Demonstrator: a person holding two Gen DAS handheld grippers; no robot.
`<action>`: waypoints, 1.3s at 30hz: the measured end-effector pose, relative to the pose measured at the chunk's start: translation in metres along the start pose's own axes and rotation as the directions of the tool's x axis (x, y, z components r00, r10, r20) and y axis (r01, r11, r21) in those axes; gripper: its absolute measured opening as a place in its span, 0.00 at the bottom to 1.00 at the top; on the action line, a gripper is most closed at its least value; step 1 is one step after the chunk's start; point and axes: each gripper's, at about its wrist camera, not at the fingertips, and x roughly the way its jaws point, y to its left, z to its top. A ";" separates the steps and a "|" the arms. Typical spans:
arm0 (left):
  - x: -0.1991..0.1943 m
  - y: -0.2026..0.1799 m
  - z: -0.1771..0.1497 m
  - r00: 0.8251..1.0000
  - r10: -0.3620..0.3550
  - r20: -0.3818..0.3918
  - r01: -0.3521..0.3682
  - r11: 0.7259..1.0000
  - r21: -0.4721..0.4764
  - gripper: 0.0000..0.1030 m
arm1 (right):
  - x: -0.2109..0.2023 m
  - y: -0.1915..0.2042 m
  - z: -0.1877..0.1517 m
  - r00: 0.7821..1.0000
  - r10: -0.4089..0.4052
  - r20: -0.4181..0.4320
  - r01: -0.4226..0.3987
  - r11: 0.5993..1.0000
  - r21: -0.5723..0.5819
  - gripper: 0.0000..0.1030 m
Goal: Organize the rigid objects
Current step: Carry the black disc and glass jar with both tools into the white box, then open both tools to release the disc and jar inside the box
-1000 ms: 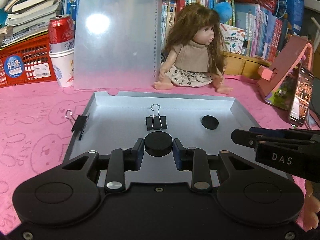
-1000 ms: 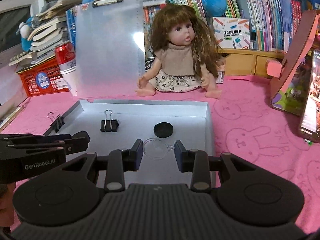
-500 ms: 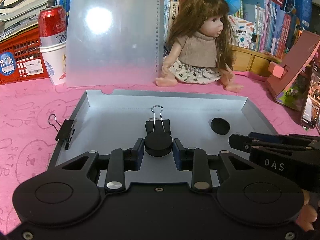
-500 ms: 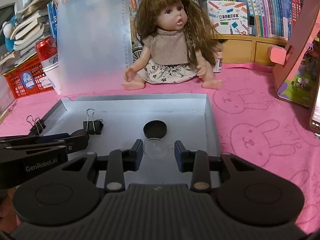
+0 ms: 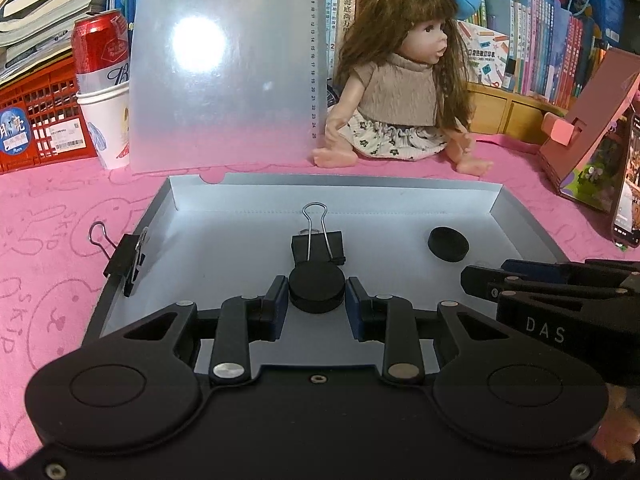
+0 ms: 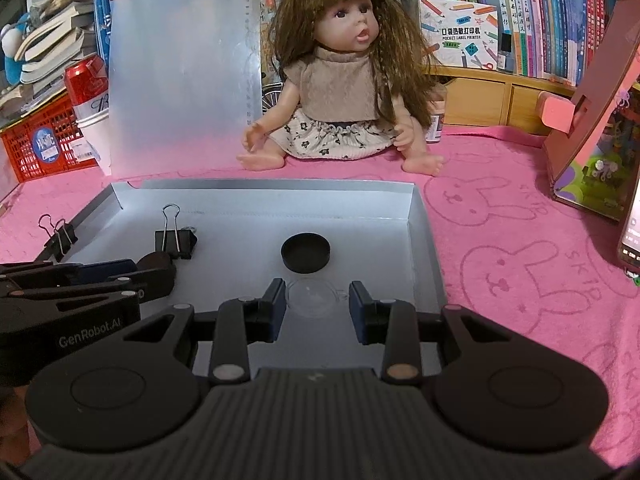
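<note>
On the far left of the pink bunny-print table (image 5: 48,280) a red plastic crate (image 5: 40,120) stands beside a red drink can (image 5: 102,52) set in a white paper cup (image 5: 108,128). Next to them a frosted translucent plastic lid (image 5: 224,64) stands upright behind the shallow grey open box (image 5: 248,192). A black binder clip with wire handles (image 5: 126,258) is clamped on the box's left wall. Inside the box, a second black binder clip (image 5: 318,244) lies on the floor, just beyond the left tongs (image 5: 317,298). Those tongs are closed part-way on a black round cap (image 5: 317,290), their blue pads pressing its sides low over the box floor. Further right, another black round cap (image 6: 306,252) rests on the box floor, just ahead of the right tongs (image 6: 317,300). The right tongs are likewise part-way closed, gripping a clear round plastic lid (image 6: 312,296) over the box floor. Behind the box sits a long-haired doll in a beige top (image 6: 340,80), and at the far right a pink cardboard stand (image 6: 592,128) leans near the table's edge.
</note>
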 end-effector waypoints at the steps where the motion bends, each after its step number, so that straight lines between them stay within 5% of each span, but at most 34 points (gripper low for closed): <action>1: 0.000 0.000 0.000 1.000 0.000 0.000 0.000 1.000 0.002 0.29 | 0.000 0.000 0.000 1.000 -0.001 0.000 0.001 1.000 -0.002 0.38; 20: 0.000 0.001 -0.002 1.000 0.002 0.006 -0.002 1.000 0.003 0.29 | 0.002 0.001 0.000 1.000 -0.004 -0.009 0.004 1.000 -0.010 0.37; 26: -0.002 -0.002 0.000 1.000 -0.002 -0.005 0.002 1.000 0.017 0.49 | -0.004 -0.001 0.001 1.000 0.012 0.012 -0.013 1.000 0.008 0.64; 39: -0.030 0.006 0.003 0.999 0.020 0.030 -0.020 1.000 -0.010 0.65 | -0.028 0.000 0.005 0.997 -0.004 0.075 0.003 1.000 0.012 0.82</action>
